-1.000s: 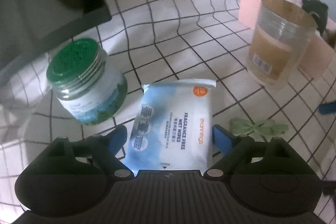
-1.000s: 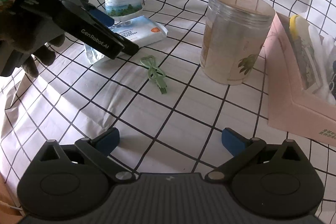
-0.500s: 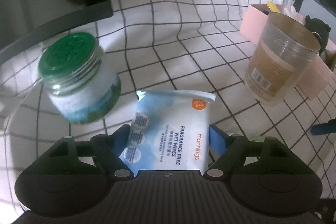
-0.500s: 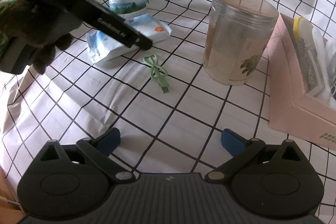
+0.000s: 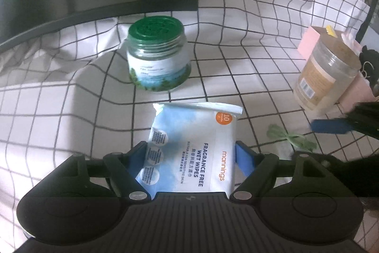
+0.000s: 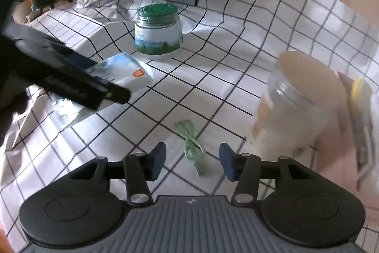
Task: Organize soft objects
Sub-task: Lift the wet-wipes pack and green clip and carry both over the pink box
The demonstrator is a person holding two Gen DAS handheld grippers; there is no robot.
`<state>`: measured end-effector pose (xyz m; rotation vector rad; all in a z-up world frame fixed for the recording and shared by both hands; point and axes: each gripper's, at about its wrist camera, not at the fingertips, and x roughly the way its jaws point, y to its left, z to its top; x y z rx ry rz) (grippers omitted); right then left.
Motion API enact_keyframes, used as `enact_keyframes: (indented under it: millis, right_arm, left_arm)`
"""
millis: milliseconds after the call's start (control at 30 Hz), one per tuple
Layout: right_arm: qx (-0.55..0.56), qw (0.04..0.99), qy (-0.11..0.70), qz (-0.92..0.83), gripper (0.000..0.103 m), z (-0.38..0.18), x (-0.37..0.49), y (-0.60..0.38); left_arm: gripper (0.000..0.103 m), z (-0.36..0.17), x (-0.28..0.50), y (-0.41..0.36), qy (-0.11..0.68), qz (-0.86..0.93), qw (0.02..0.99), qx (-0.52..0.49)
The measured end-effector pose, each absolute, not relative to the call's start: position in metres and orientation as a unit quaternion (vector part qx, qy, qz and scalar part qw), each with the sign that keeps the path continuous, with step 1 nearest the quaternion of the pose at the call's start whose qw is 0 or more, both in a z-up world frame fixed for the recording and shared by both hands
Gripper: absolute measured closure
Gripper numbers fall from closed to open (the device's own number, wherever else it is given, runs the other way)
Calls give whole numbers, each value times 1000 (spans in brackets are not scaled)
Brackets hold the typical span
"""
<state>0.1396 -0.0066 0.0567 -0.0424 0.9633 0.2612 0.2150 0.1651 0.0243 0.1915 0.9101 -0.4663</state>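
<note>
Squeezing a blue pack of wet wipes (image 5: 194, 148) marked "mannings FRAGRANCE FREE WET WIPES", the left gripper (image 5: 191, 158) holds it tight. The right gripper (image 6: 191, 159) is closing with nothing pinched, a green hair tie (image 6: 190, 146) lying between its fingers on the worktop (image 6: 213, 68).

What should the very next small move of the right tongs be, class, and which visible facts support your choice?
Probably lower the right tongs a little so the closing jaws pinch the green cord. It lies on the checked cloth between the blue pads, which are not yet touching it. The left tongs already grip the wet wipes pack, so the cord looks like the right side's job.
</note>
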Motion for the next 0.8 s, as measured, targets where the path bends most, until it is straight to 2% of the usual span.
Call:
enact_keyframes:
  millis: [167, 267, 500, 800]
  right_arm:
    - [-8, 863, 490, 123, 58, 50, 153, -7]
    - [-9, 857, 499, 131, 83, 52, 151, -6]
    - [-18, 872, 471, 134, 83, 74, 156, 0]
    - [7, 928, 352, 117, 83, 170, 176, -35]
  left_arm:
    - [20, 26, 210, 176, 435, -215, 871, 75]
    - [20, 24, 210, 177, 436, -214, 871, 72]
    - [20, 43, 215, 189, 410, -207, 887, 47]
    - [20, 124, 243, 166, 316, -216, 923, 49]
